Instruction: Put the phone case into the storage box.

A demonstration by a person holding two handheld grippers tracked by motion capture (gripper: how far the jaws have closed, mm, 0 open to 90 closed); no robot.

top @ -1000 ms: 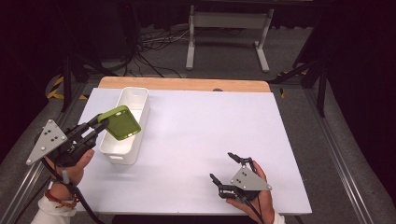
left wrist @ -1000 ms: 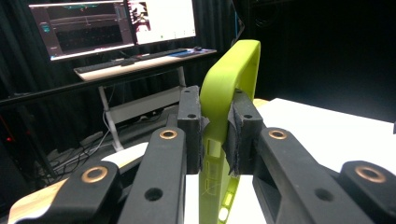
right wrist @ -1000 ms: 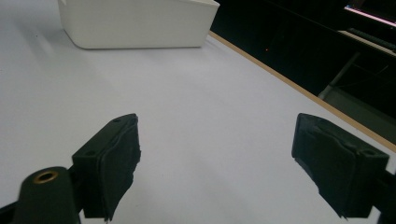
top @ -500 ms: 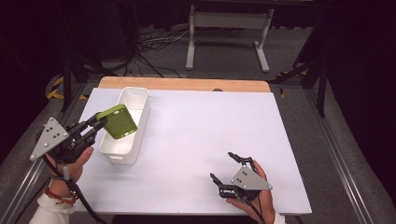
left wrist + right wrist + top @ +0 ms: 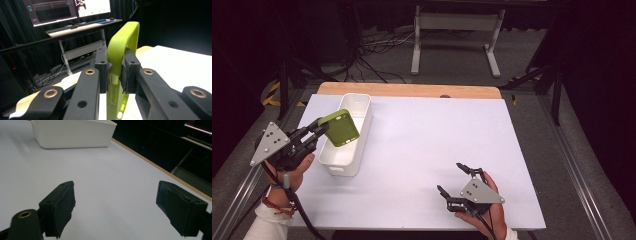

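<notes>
A lime-green phone case (image 5: 339, 128) hangs over the long white bin (image 5: 346, 131) at the table's left side. My left gripper (image 5: 318, 129) is shut on its edge. In the left gripper view the case (image 5: 119, 53) stands on edge between the two pads (image 5: 103, 65), pinched from both sides. Near the front right of the table my right gripper (image 5: 457, 179) lies low on the white surface with its jaws spread wide and nothing between them. In the right gripper view its gripper (image 5: 116, 203) faces bare table, with the white bin (image 5: 72, 133) farther off.
The white tabletop (image 5: 432, 135) has a wooden strip (image 5: 409, 90) along its far edge. Beyond it are a metal stand (image 5: 455, 30) and cables on the dark floor. Monitors and a keyboard (image 5: 75, 26) sit on a desk in the left gripper view.
The left gripper with the green case has shifted only slightly over the bin. The right gripper has stayed still.
</notes>
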